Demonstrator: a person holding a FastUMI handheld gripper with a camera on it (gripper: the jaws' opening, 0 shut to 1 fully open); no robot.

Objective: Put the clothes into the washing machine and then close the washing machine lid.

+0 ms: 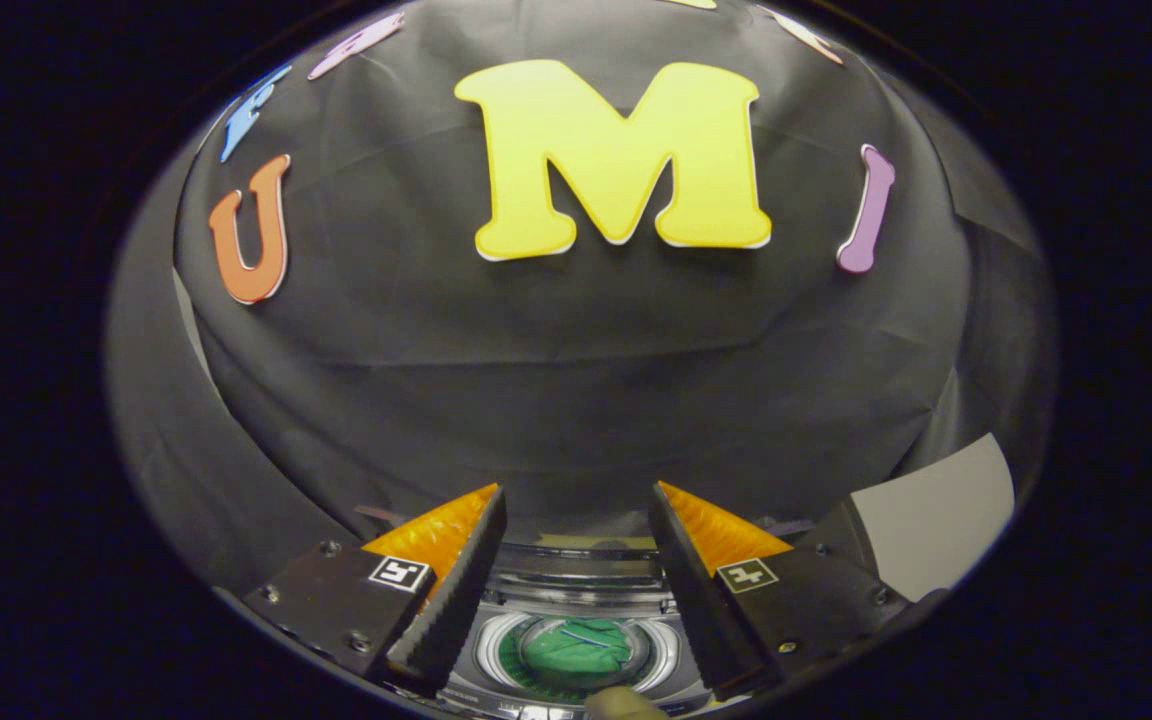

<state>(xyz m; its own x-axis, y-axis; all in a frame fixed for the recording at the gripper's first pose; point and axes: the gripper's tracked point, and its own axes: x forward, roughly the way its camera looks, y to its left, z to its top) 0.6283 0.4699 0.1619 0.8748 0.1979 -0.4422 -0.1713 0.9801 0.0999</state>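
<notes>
Gripper view: we look down on green clothes (576, 652) lying inside the washer (576, 590), seen through a round clear lid (636, 668) ringed in silver. The clothes sit between our fingers, at six o'clock from the tips. We hold the gripper (576, 500) with its fingers (451, 580) spread wide apart, nothing between the ribbed black pads; orange plates back each finger. At twelve o'clock, beyond the tips, black cloth (576, 380) rises as the booth wall. At three o'clock from the right finger a pale grey panel (936, 515) shows. A small beige object (621, 704), too blurred to identify, sits just below the clothes.
</notes>
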